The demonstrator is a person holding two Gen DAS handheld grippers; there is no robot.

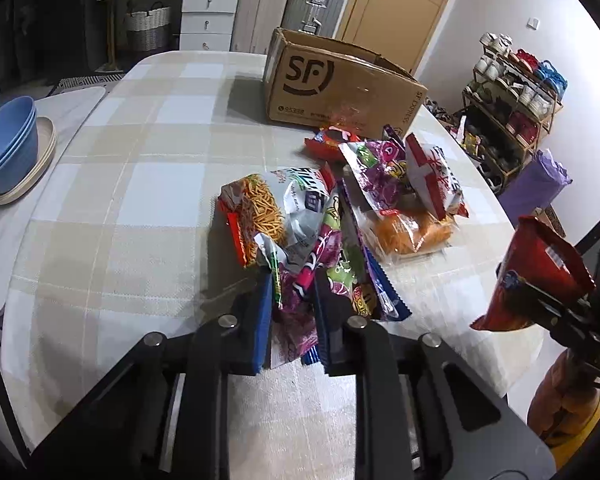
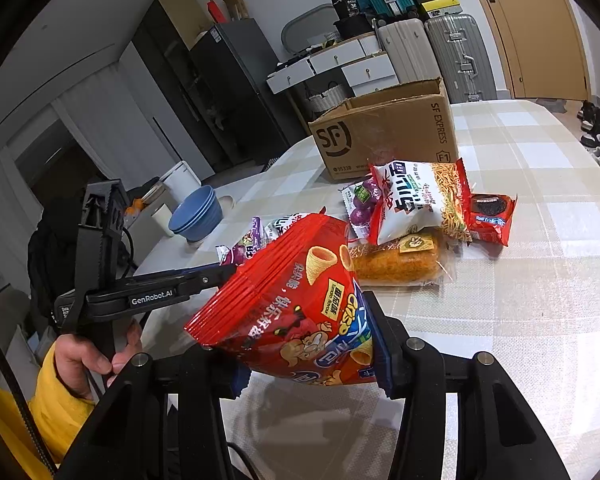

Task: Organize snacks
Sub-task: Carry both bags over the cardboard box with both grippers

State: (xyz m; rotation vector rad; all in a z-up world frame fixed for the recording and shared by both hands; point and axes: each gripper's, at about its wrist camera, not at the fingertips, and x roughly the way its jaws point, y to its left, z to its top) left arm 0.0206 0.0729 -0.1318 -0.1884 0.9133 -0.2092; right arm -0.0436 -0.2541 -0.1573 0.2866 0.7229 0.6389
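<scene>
My left gripper (image 1: 291,316) is shut on a bunch of snack packets (image 1: 296,264): purple ones and a noodle-snack bag (image 1: 260,208), their ends pinched between the blue pads. In the right wrist view the left gripper (image 2: 228,270) reaches in from the left, and a hand (image 2: 88,356) in a yellow sleeve holds it. My right gripper (image 2: 310,364) is shut on a red corn-cone snack bag (image 2: 300,312), held above the table; that red bag (image 1: 536,272) also shows at the right of the left wrist view. An open SF cardboard box (image 1: 340,84) stands behind the loose snack pile (image 1: 400,192).
The pile holds a wrapped bread (image 2: 396,264), a second noodle bag (image 2: 420,200) and a red cookie pack (image 2: 490,218). Stacked blue bowls (image 1: 8,144) sit on beige plates at the left. The table's checked cloth (image 1: 140,184) ends at the right, with a shoe rack (image 1: 512,100) beyond.
</scene>
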